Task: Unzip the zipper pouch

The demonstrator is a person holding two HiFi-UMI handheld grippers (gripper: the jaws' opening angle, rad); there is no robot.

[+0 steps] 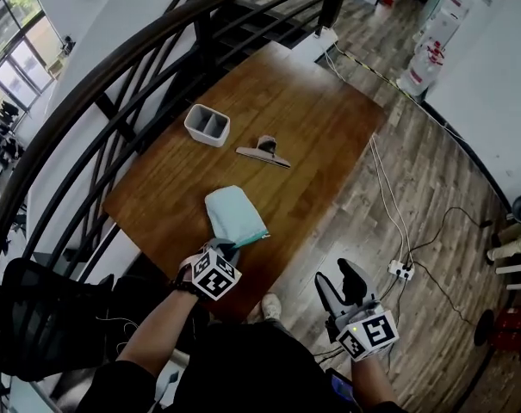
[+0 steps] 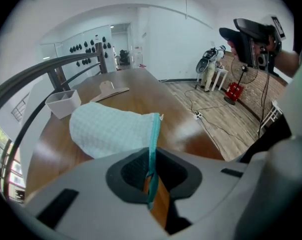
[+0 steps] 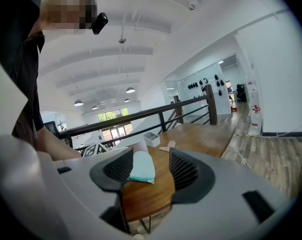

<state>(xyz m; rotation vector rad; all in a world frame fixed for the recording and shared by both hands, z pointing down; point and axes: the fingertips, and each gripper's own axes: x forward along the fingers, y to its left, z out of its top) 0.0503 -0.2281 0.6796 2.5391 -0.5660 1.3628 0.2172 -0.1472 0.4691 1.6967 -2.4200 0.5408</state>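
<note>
I wear black clothes (image 1: 243, 364) and one pale shoe (image 1: 269, 305). My left hand-held gripper (image 1: 228, 249) and my right hand-held gripper (image 1: 342, 280) are grey, with black bumpy pads (image 3: 183, 170) inside. Each one has a white cube (image 1: 214, 274) with black square marks on it.

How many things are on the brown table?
3. A white box sits at the far left, a flat tool lies right of it, and the teal pouch lies at the near edge, its zipper end in the left gripper. Nothing seems hidden.
</note>
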